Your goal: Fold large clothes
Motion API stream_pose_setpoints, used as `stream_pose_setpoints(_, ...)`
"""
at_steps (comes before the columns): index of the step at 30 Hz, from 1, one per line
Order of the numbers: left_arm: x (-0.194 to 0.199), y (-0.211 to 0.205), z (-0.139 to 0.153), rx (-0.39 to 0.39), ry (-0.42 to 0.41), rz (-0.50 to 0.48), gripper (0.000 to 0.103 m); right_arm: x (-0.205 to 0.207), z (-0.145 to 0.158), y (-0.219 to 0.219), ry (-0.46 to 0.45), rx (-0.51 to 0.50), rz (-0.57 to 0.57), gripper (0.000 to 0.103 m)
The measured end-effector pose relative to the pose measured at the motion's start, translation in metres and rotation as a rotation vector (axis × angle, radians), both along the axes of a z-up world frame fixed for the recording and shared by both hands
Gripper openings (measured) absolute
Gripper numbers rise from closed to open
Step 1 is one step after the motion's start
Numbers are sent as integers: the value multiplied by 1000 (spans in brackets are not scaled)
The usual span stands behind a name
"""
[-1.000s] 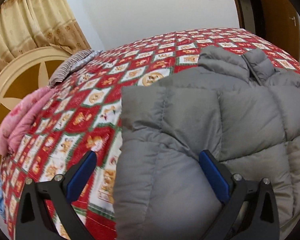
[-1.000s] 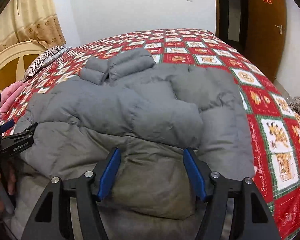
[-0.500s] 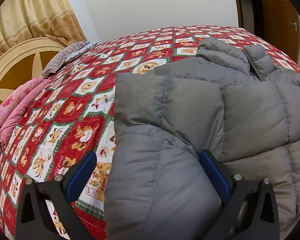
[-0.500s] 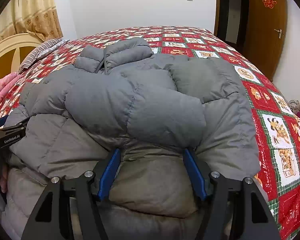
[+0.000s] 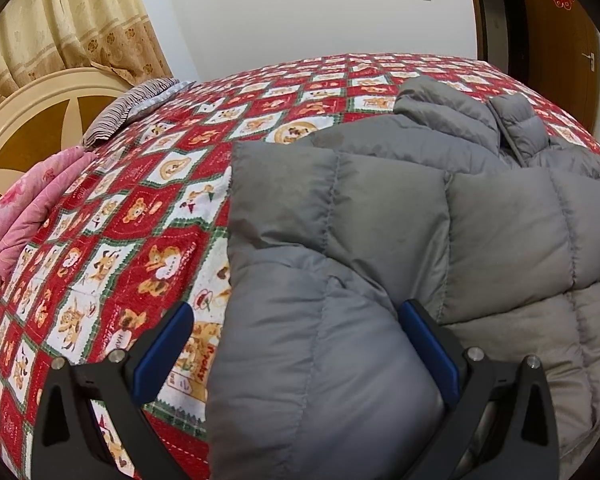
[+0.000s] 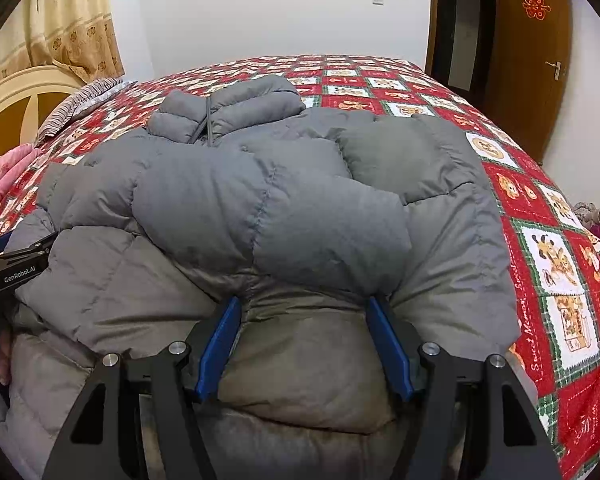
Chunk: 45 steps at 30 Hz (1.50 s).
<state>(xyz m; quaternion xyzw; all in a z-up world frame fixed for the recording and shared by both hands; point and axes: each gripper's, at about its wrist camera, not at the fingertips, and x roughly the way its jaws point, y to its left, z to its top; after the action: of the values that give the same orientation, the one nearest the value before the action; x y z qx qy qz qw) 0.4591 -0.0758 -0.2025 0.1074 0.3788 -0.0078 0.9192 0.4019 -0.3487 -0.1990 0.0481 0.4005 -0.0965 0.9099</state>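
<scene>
Both wrist views look steeply down, close over the grey jacket (image 5: 400, 240) on the bedspread (image 6: 548, 248) they share.

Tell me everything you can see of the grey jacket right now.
The jacket is a grey quilted puffer, looks like matte nylon, with a stand-up collar and zip at the far end. It lies on the red patterned bedspread, sleeves folded across the body. The right claw straddles its bunched near hem; the left claw spans its left edge. Whether either pinches cloth is unclear.
</scene>
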Motion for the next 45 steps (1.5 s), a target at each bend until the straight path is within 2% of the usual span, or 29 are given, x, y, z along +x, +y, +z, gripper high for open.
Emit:
stream_pose_setpoints(36, 3, 7, -1, -42, 28, -12, 103, -4, -1, 4, 17, -26, -16, 66)
stream_pose_setpoints(38, -1, 4, 12, 8, 13, -30, 103, -6, 5, -1, 14, 5, -1, 66)
stream_pose_setpoints(40, -12, 1, 30, 51, -45, -56, 103, -16, 23, -8, -28, 26, -22, 66)
stream_pose_setpoints(42, -19, -4, 46, 32, -86, -95, 103, -26, 44, -13, -106, 30, -49, 66)
stream_pose_setpoints(45, -15, -23, 49, 51, -72, -133, 103, -15, 59, -12, -132, 64, -32, 66)
